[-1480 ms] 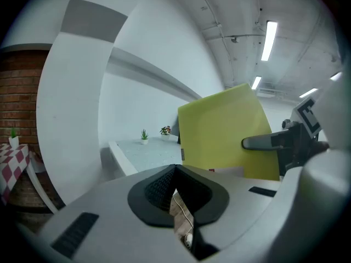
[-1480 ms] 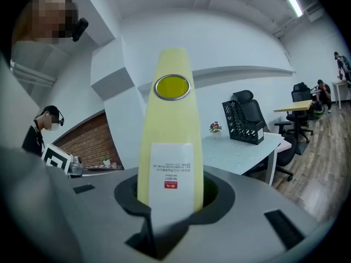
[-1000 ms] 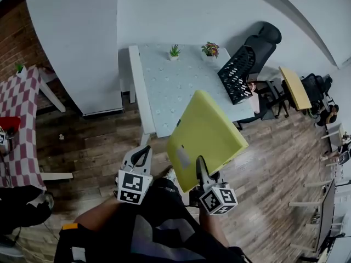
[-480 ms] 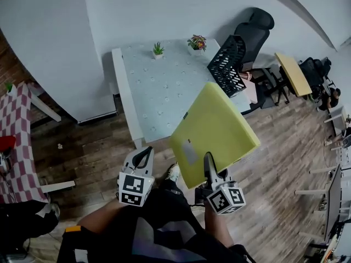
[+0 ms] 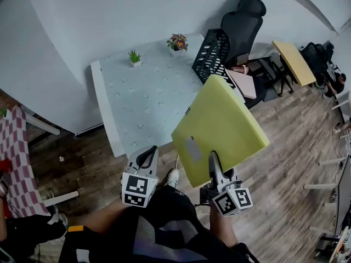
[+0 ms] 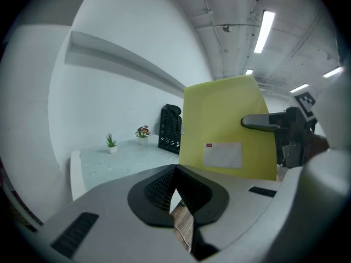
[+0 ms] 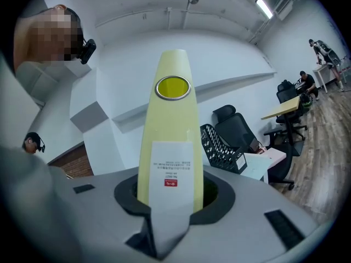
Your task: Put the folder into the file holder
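A thick yellow folder (image 5: 222, 127) with a white label stands on edge in my right gripper (image 5: 213, 160), which is shut on its lower spine. In the right gripper view the folder (image 7: 171, 141) rises straight up from between the jaws. The black mesh file holder (image 5: 210, 56) stands on the far right corner of the pale table (image 5: 148, 103), well beyond the folder. In the right gripper view the file holder (image 7: 222, 144) shows to the right of the spine. My left gripper (image 5: 148, 153) hangs to the left of the folder, over the floor before the table, shut and empty.
Two small potted plants (image 5: 134, 57) (image 5: 177, 41) sit along the table's far edge. A black office chair (image 5: 241, 18) stands behind the file holder, with a pink sheet (image 5: 244, 84) below it. A yellow desk (image 5: 296, 59) is at the right, a checkered table (image 5: 22, 147) at the left.
Both grippers have moved level toward the table, the folder still in the right one. The table and file holder now sit closer and more to the left in the head view.
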